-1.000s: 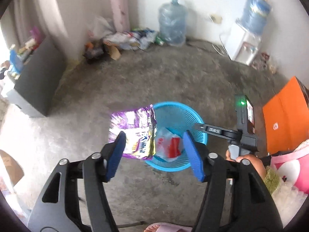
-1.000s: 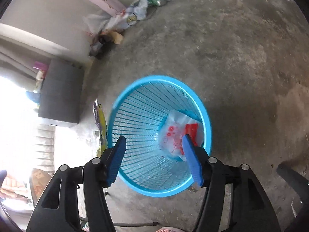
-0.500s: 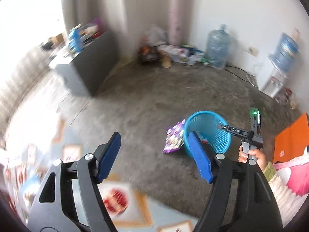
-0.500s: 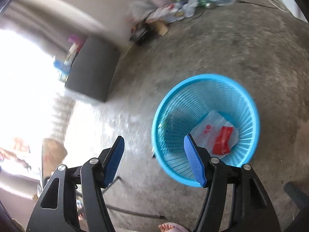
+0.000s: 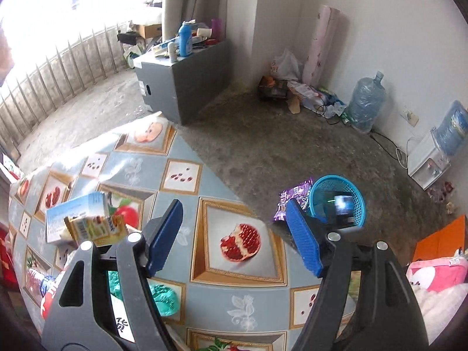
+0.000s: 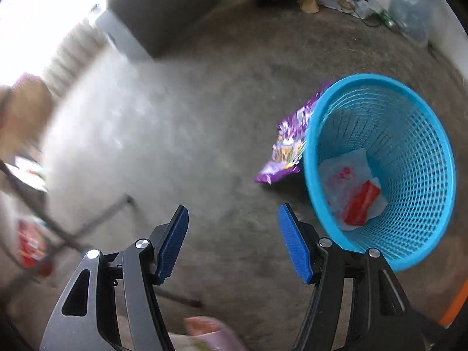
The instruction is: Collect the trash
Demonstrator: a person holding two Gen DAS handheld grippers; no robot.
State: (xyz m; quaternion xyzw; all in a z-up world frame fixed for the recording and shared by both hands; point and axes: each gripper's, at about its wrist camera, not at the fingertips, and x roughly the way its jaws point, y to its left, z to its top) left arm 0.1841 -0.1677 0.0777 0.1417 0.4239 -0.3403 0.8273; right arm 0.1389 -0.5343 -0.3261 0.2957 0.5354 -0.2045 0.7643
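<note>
A blue mesh trash basket [image 6: 409, 117] stands on the concrete floor with a white and red plastic bag [image 6: 355, 193] inside. A purple snack wrapper [image 6: 288, 146] lies on the floor against its left side. The basket [image 5: 355, 188] and wrapper [image 5: 292, 197] also show in the left wrist view. My left gripper [image 5: 234, 234] is open and empty above a table with a fruit-print cloth [image 5: 181, 175]. A juice carton [image 5: 93, 228], a pale blue box [image 5: 73, 207] and a crumpled green wrapper [image 5: 162, 294] lie on the table to its left. My right gripper [image 6: 232, 241] is open and empty over the floor, left of the basket.
A grey cabinet [image 5: 187, 79] with bottles on top stands at the back. A pile of litter [image 5: 295, 93], a water jug [image 5: 365, 102] and a water dispenser [image 5: 433, 152] line the far wall. An orange board [image 5: 438, 238] is at the right. A slippered foot [image 6: 210, 333] is below the right gripper.
My left gripper swung away from the basket, up and left over the table. My right gripper moved left off the basket, which now sits at its right. The purple wrapper stayed on the floor.
</note>
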